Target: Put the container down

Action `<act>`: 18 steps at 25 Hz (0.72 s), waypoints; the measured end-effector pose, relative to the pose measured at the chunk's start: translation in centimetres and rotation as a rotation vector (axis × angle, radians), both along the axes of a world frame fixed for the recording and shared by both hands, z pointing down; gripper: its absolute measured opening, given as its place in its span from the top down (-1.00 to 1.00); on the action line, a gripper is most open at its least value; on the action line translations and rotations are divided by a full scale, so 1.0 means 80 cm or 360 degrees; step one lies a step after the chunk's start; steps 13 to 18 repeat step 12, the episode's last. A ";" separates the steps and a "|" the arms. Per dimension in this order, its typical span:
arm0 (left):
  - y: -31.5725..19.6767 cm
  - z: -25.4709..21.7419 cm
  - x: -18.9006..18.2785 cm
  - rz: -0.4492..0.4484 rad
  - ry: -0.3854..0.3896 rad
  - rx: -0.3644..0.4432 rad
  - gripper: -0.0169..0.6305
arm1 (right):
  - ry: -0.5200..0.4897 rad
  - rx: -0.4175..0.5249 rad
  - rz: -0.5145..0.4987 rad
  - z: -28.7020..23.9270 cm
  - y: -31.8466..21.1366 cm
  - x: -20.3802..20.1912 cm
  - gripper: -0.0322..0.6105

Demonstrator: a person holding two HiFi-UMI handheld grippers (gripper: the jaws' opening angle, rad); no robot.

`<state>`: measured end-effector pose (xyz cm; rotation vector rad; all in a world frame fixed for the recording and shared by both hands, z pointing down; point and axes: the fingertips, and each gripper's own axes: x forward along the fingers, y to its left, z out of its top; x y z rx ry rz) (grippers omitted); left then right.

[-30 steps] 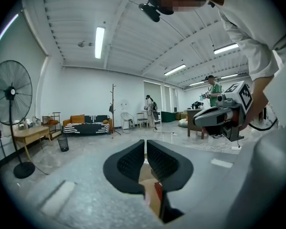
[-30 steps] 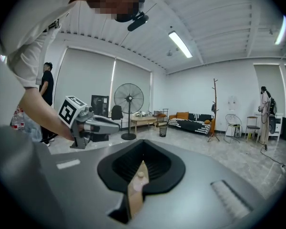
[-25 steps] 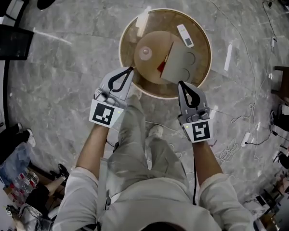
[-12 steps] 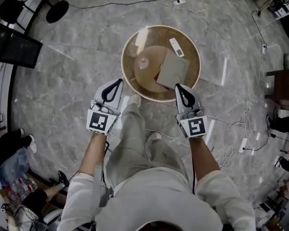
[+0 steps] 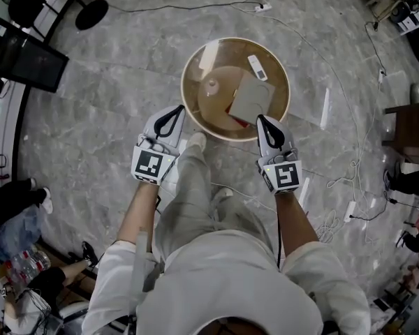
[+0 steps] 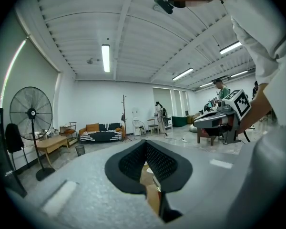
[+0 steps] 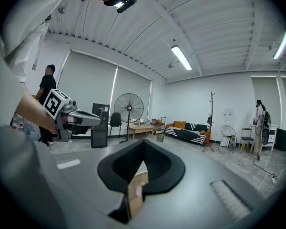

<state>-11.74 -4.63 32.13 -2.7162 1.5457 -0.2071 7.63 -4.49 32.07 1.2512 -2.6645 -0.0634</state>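
Person is standing at a round glass-topped table (image 5: 184, 75) with a wooden rim, and the head view is looking steeply down on it over a marbled grey floor (image 5: 112, 117).

Container (image 5: 211, 85): small, pale and round, with a knob on top. It is sitting on the left half of the table with nothing touching it, well apart from both claws. Whether it is resting on the glass or on the brown shelf under it cannot be told.

Just right of it, a grey square pad (image 5: 251, 96) is lying flat, with a red object (image 5: 232, 110) peeking out at its near-left corner. A white remote (image 5: 257, 67) is lying beyond the pad, toward the far rim.

Left gripper (image 5: 177, 109) is showing at the table's near-left rim. In its own view (image 6: 145, 144) the jaws are meeting at the tips, clenched on nothing. The same view is taking in a pedestal fan (image 6: 31, 113), a sofa (image 6: 100, 130) and a coat stand (image 6: 124, 113) across the room.

Right gripper (image 5: 261, 118) is showing over the near-right rim, pointing across the table. In its own view (image 7: 144, 143) its jaws are likewise pressed together and empty, with only a slice of the table visible below the tips.

Each gripper is appearing in the other's view, marker cube up, held roughly level.
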 end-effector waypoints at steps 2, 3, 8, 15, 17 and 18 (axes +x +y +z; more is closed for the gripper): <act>0.000 -0.006 -0.001 -0.0006 0.0001 0.0011 0.94 | -0.0001 0.0001 0.0004 -0.003 -0.001 0.000 0.89; 0.001 -0.008 -0.002 -0.0007 0.0003 0.0014 0.94 | 0.0000 0.0006 0.0005 -0.004 -0.001 -0.001 0.89; 0.006 -0.011 -0.002 0.0000 0.0007 0.0009 0.94 | 0.0005 0.0010 0.0008 -0.008 0.000 -0.005 0.89; 0.008 -0.014 -0.005 0.0002 0.0003 0.0001 0.94 | 0.0010 0.0014 0.0011 -0.013 0.000 -0.006 0.89; 0.008 -0.014 -0.005 0.0002 0.0003 0.0001 0.94 | 0.0010 0.0014 0.0011 -0.013 0.000 -0.006 0.89; 0.008 -0.014 -0.005 0.0002 0.0003 0.0001 0.94 | 0.0010 0.0014 0.0011 -0.013 0.000 -0.006 0.89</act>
